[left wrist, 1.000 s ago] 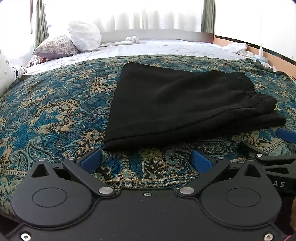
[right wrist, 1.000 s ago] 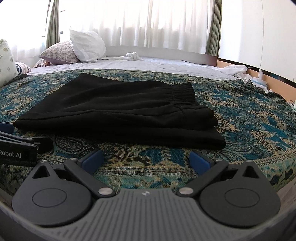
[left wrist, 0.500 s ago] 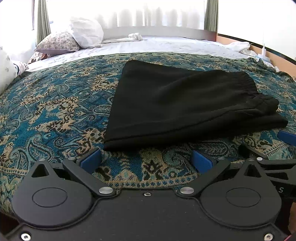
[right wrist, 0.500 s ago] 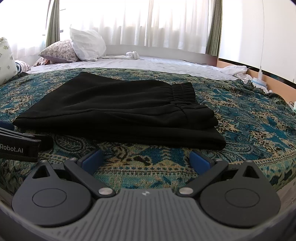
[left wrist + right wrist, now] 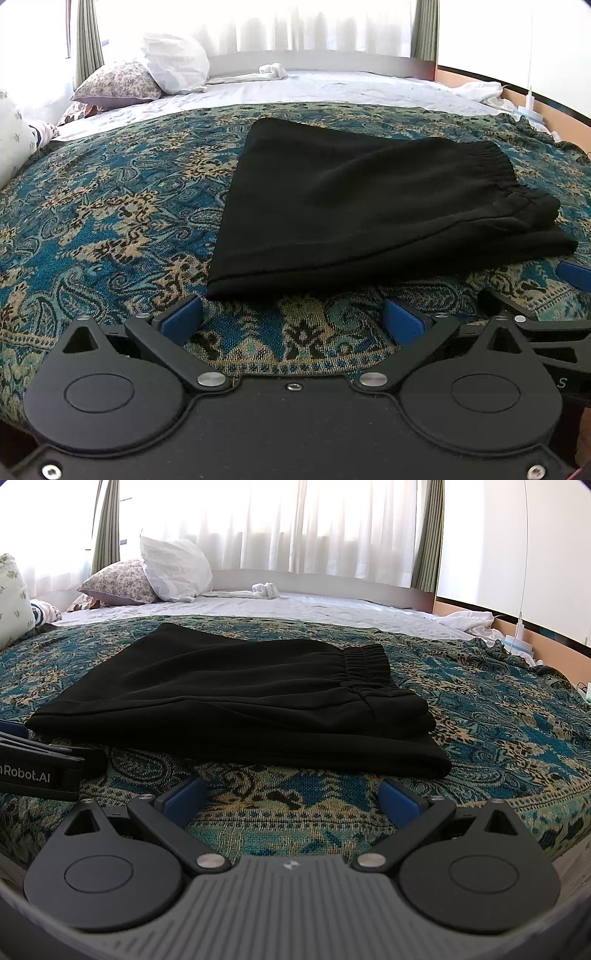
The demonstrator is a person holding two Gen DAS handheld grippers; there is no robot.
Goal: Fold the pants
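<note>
The black pants (image 5: 369, 206) lie folded in a flat stack on the patterned blue bedspread (image 5: 110, 221), elastic waistband at the right. They also show in the right wrist view (image 5: 236, 705). My left gripper (image 5: 293, 319) is open and empty, just short of the stack's near left corner. My right gripper (image 5: 291, 797) is open and empty, just short of the stack's near right edge. Each gripper shows at the edge of the other's view: the right gripper (image 5: 569, 280) and the left gripper (image 5: 37, 760).
Two pillows (image 5: 155, 576) lie at the far left by the curtained window. A white sheet (image 5: 295, 609) covers the bed's far part, with a small white cloth (image 5: 264, 589) on it. A crumpled white cloth (image 5: 469, 622) and a wooden ledge are at the right.
Both grippers have drawn back slightly from the folded pants and tilted a little; the pants have not moved.
</note>
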